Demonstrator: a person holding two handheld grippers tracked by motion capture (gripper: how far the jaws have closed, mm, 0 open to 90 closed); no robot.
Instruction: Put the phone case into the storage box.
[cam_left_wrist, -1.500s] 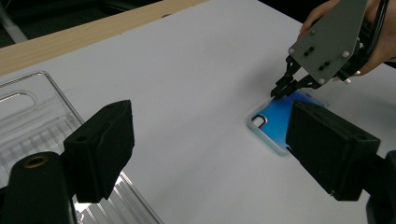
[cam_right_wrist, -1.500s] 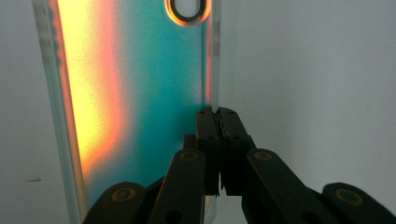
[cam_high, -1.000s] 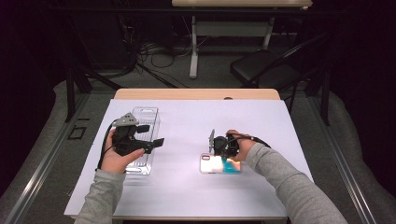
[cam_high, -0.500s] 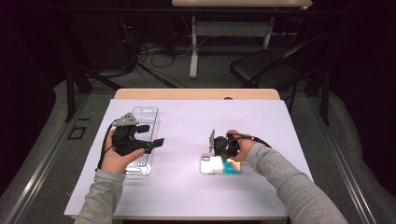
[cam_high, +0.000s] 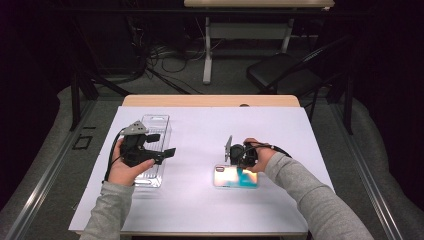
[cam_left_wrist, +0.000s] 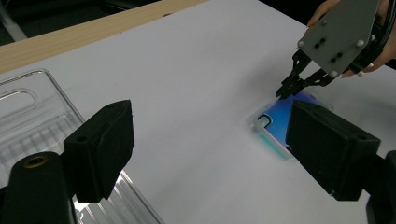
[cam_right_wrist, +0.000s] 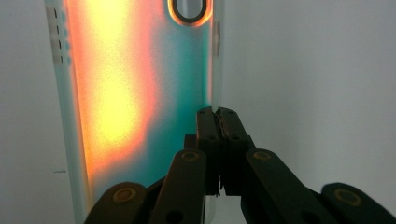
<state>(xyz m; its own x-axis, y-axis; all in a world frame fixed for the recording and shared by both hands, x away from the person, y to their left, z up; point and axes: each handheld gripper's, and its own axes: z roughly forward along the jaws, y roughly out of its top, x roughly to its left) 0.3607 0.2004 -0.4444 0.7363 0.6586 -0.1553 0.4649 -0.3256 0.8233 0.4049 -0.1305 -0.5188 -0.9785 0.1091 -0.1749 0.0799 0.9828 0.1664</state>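
Observation:
An iridescent phone case (cam_high: 236, 176) lies flat on the white table sheet, right of centre; it glows orange and teal in the right gripper view (cam_right_wrist: 126, 93) and blue in the left gripper view (cam_left_wrist: 275, 123). My right gripper (cam_high: 235, 165) points down at its far long edge, jaws shut on the case's rim (cam_right_wrist: 217, 114). My left gripper (cam_high: 162, 145) is held above a clear plastic tray (cam_high: 155, 125) at the left, jaws open with nothing between them (cam_left_wrist: 215, 154). From the left gripper view the right gripper (cam_left_wrist: 287, 88) pinches the case's edge.
The clear ribbed tray (cam_left_wrist: 28, 121) lies lengthwise at the left of the sheet. A wooden table edge (cam_high: 210, 101) runs along the far side. Beyond it stand a black chair (cam_high: 280, 75) and cables on the floor.

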